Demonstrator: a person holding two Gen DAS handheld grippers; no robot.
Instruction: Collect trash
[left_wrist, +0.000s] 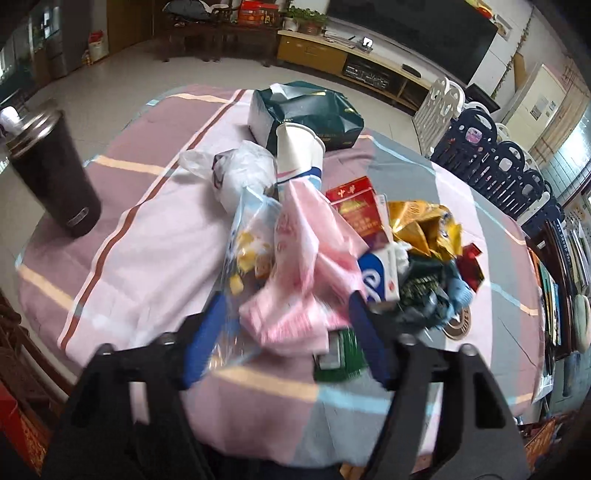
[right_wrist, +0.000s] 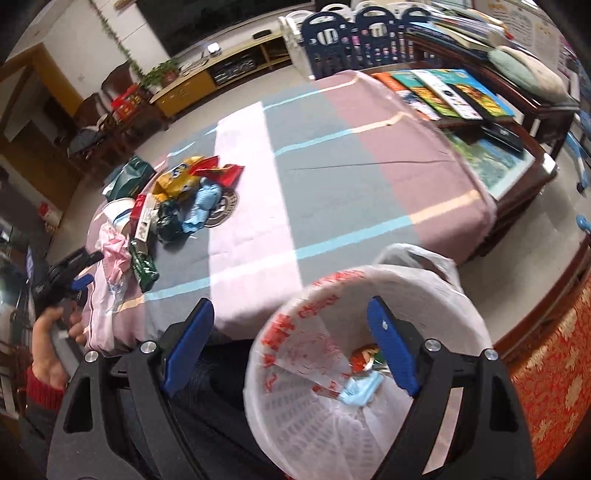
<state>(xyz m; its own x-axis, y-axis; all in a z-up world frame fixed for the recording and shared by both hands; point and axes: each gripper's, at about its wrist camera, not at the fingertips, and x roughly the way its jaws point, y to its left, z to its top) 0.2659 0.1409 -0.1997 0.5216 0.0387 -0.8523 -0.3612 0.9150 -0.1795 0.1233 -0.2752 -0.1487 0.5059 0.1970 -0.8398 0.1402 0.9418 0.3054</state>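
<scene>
Red cigarette pack (left_wrist: 354, 210) marked 中华, centre frame. Left gripper (left_wrist: 288, 332) fingers wide, straddling pink wrapper (left_wrist: 295, 266), not pressing. Right gripper (right_wrist: 291, 347) fingers wide over red-printed bin liner (right_wrist: 314, 332), illegible.

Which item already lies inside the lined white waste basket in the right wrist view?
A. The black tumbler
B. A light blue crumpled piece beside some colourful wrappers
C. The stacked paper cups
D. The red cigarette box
B: in the right wrist view a light blue crumpled piece lies in the white waste basket beside colourful wrappers.
</scene>
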